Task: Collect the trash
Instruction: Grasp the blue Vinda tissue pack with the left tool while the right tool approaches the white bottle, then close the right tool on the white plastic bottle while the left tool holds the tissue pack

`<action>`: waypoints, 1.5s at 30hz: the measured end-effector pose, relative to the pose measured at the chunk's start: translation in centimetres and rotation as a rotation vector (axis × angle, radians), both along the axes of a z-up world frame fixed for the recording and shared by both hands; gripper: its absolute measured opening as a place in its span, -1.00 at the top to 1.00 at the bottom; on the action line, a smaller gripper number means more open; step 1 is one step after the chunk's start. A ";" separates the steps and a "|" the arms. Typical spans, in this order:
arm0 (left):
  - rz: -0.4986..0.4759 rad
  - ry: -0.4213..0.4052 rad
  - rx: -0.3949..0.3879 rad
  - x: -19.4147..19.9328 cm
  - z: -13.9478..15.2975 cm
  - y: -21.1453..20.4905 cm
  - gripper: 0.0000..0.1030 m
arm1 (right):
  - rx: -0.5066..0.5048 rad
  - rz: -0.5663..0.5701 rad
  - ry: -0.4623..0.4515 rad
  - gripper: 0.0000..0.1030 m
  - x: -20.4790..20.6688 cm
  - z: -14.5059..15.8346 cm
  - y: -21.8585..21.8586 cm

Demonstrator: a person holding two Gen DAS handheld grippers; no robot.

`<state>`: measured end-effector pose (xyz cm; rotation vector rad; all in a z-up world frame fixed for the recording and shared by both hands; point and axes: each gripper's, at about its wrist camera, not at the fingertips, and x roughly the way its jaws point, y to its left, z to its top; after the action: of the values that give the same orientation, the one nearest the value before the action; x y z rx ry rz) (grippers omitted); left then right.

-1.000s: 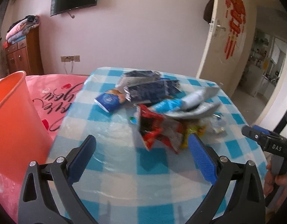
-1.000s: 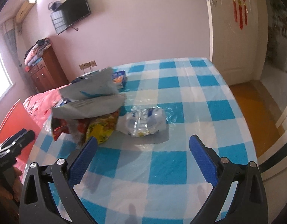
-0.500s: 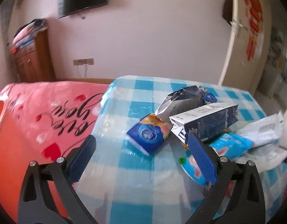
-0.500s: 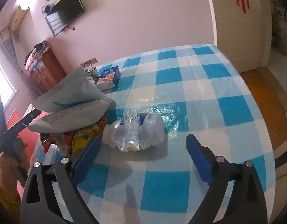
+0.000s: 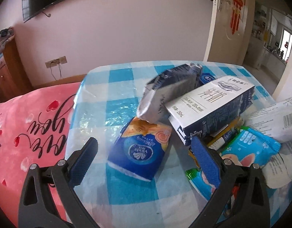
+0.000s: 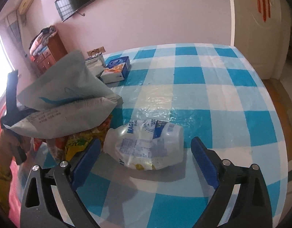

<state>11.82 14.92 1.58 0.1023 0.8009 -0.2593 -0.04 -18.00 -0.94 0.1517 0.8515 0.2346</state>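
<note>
Here your right gripper [image 6: 144,158] is gaping wide around the crushed plastic bottle [image 6: 146,145], which is lying on its side on the checked tablecloth [image 6: 231,102], long axis across the fingers, neck pointing left. Your left gripper [image 5: 144,158], equally spread, is hovering over the blue tissue pack [image 5: 140,150]. A milk carton [image 5: 212,110] is leaning beside its right finger, with snack wrappers [image 6: 83,140] crowding the bottle's neck.
</note>
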 end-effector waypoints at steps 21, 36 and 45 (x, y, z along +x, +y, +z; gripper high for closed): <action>0.151 0.078 -0.047 -2.8 -1.3 -1.3 0.26 | -0.096 -0.032 0.020 -0.87 0.6 -1.2 1.3; 0.169 0.065 -0.129 -10.0 -0.5 -0.8 0.28 | -0.093 -0.058 0.003 -0.09 -3.1 -1.0 0.1; 0.158 0.060 -0.173 -13.7 0.3 -0.7 0.28 | -0.015 0.032 0.032 -0.08 -6.0 -0.5 0.9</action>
<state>-1.91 14.24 1.87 -0.1318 0.8386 -0.1816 -6.02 -17.13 -1.41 0.1283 0.8881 0.2566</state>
